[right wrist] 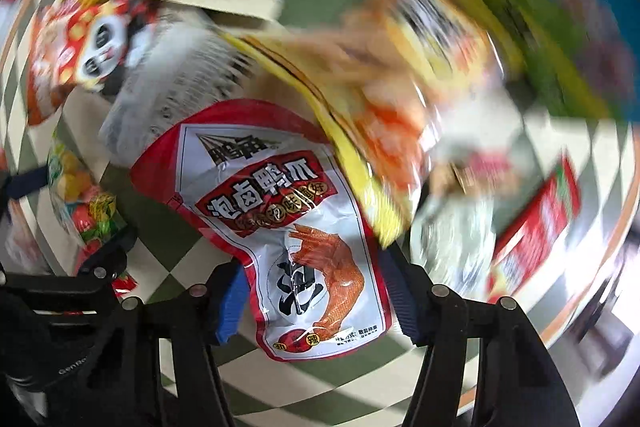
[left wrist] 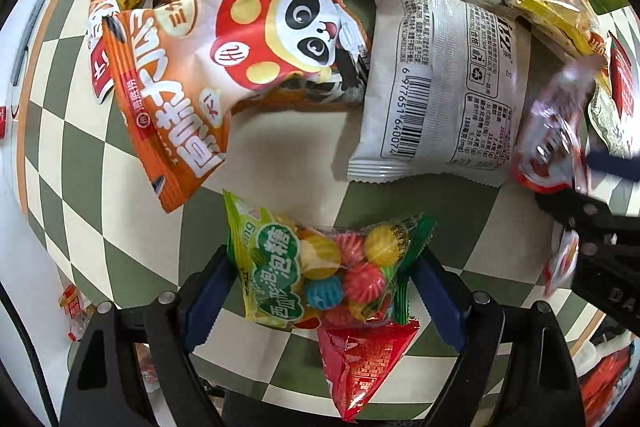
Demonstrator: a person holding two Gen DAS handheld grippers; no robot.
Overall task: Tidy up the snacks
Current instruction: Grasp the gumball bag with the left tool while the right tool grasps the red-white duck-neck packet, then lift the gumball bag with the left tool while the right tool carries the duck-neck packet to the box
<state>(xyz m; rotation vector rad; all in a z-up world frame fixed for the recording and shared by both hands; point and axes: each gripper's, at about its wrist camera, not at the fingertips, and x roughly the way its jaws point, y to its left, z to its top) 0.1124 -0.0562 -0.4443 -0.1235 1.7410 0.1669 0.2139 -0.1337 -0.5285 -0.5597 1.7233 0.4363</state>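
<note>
The left tool (left wrist: 320,291) is clamped across a candy bag (left wrist: 316,275), lifting it clear of the pile. The right tool (right wrist: 316,291) is clamped on a duck-claw pouch (right wrist: 288,223). Beyond them, unsorted packets crowd the checkered bench (left wrist: 276,155).

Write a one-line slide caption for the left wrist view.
Candy bag between the left gripper's jaws, above a checkered cloth strewn with snack packets.

Snack pile (right wrist: 440,59) beyond duck-foot packet (right wrist: 304,227) motion-blurred
</note>
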